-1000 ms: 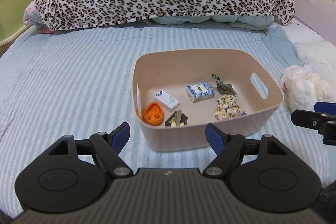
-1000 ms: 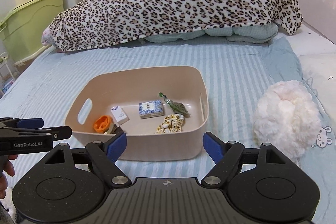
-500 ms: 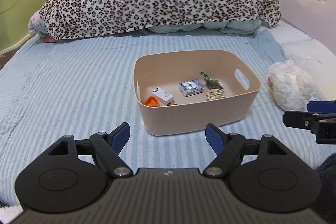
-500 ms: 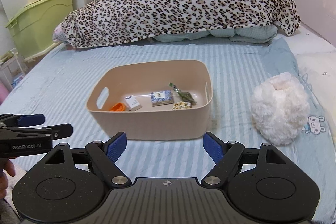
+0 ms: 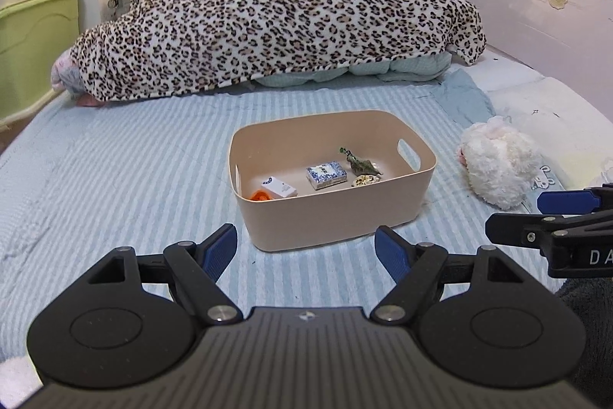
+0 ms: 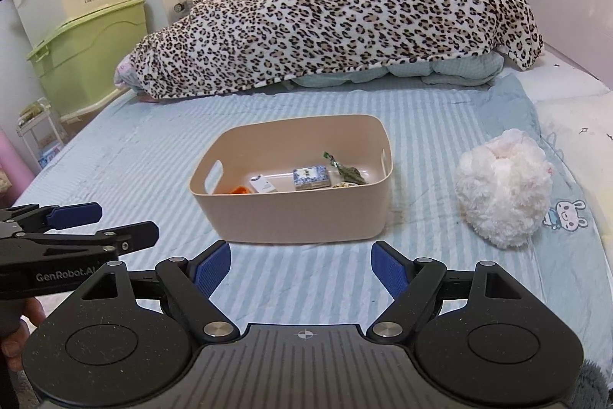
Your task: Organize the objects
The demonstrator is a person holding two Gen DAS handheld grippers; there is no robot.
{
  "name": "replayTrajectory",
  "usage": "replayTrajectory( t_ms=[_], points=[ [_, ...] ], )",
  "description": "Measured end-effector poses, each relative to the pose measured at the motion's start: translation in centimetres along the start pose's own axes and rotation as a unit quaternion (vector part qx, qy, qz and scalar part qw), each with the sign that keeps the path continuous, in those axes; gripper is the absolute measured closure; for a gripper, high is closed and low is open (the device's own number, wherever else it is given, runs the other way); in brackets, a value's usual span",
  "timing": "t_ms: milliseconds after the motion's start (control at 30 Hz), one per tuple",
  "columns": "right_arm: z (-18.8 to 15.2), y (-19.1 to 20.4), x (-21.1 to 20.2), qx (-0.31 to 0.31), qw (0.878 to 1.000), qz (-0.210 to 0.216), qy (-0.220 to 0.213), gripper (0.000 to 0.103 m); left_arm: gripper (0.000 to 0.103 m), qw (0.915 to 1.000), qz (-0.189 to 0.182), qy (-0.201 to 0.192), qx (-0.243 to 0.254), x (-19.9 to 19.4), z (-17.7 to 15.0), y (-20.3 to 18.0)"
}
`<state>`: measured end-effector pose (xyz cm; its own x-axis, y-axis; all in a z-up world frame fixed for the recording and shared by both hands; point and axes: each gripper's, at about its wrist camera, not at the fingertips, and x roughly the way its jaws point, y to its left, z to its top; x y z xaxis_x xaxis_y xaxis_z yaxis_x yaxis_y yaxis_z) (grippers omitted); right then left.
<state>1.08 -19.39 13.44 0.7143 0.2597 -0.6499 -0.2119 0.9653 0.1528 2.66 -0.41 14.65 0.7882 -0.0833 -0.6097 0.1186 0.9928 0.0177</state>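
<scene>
Bin (image 5: 337, 213) on the striped sheet (image 5: 126, 179), centre, far from both grippers | plush (image 6: 502, 194) right of bin, apart | left gripper (image 5: 306, 250) open, empty | right gripper (image 6: 300, 269) open, empty | box (image 5: 326, 174) inside bin

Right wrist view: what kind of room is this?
A bedroom, most likely. The work surface is a bed with a striped blue sheet, a leopard-print blanket heaped at its far end, and stacked plastic storage drawers beside it. A beige bin of small items sits on the sheet.
</scene>
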Motion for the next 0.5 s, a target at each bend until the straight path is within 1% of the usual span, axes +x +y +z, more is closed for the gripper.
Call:
replayTrajectory(
  t_ms=[133,267,367,500],
  points=[
    [-0.1,0.3,-1.0,-0.006,1.000,-0.001,-0.004,0.021,0.023,0.9997,0.008,-0.021,0.007,-1.4,0.2,-0.3],
    [-0.2,0.6,-2.1,-0.011,1.000,0.002,-0.009,0.021,0.023,0.9995,-0.002,-0.031,0.005,-2.4,0.5,-0.4],
    [-0.2,0.7,-2.6,-0.014,1.000,0.000,-0.017,0.021,0.023,0.9994,-0.007,-0.034,0.007,-2.7,0.4,-0.6],
    [-0.1,0.6,-3.1,-0.011,1.000,0.003,-0.022,0.021,0.023,0.9995,-0.018,-0.027,0.002,-2.6,0.1,-0.7]
  ],
)
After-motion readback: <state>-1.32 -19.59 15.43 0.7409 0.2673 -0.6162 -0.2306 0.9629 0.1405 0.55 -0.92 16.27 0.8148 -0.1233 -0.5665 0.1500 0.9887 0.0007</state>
